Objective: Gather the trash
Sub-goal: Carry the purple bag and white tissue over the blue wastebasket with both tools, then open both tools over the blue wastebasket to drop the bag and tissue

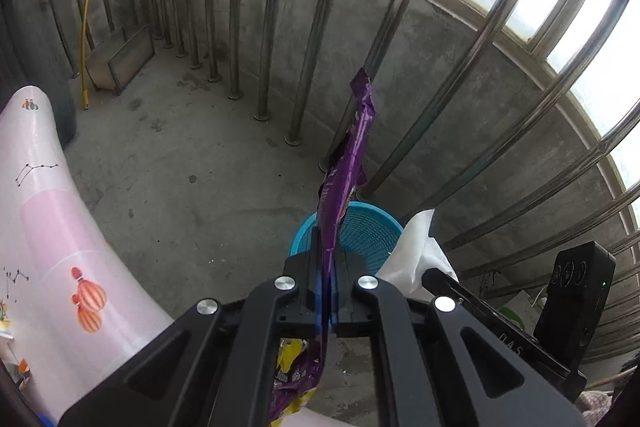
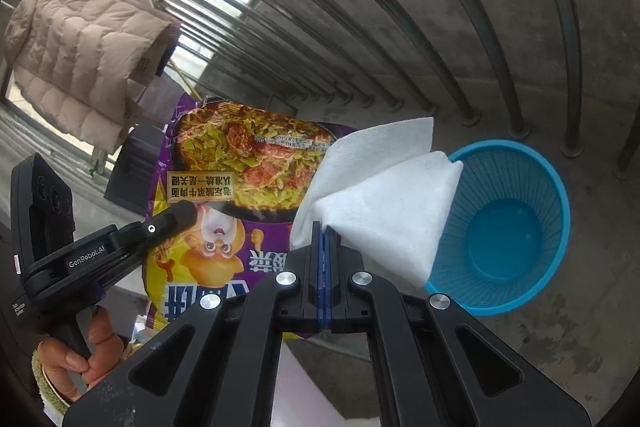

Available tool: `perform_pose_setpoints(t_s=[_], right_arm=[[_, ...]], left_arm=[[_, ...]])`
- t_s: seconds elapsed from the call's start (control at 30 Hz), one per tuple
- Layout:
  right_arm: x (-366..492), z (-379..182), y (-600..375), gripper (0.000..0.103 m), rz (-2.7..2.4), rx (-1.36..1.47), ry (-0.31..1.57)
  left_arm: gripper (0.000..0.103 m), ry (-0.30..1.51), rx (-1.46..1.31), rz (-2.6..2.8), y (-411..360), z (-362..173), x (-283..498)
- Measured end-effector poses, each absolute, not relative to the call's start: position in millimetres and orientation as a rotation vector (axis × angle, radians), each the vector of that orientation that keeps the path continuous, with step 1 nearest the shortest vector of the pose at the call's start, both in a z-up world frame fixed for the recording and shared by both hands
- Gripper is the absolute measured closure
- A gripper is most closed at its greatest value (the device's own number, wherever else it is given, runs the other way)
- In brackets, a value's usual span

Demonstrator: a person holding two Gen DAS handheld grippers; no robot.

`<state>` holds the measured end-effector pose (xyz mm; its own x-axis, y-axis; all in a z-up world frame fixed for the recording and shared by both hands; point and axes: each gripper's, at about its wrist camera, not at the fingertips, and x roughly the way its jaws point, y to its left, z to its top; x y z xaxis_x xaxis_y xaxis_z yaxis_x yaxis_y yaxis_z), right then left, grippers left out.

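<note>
Blue basket (image 2: 516,227) holds nothing; left gripper (image 1: 327,291) pinches purple wrapper (image 1: 352,163), right gripper (image 2: 325,267) white tissue (image 2: 384,203).

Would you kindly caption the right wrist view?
Right gripper pinching a white tissue beside the empty blue basket.

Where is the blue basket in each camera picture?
Left wrist view: the blue basket is low in the middle, just beyond the left gripper, partly hidden by the purple wrapper.
Right wrist view: the basket is at right, open and empty.
Shared landmark: the white tissue beside it.
</note>
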<state>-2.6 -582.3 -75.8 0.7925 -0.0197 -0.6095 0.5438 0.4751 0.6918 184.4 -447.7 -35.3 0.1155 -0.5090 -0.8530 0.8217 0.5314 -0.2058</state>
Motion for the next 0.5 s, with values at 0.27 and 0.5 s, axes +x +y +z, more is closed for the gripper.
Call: perform_pose_setpoints(t_s=[0.27,0.5], right_arm=[[4.2,-169.5,-633.0,0.096,-0.507,1.123,0.759],[-21.5,-194.2,-646.1,0.059,-0.597,1.149,0.821]], left_arm=[[0.076,1.171,0.476,-1.004,-539.2,-131.8,179.0],[0.050,1.133,0.454,-1.007,-534.0,-125.2,179.1]])
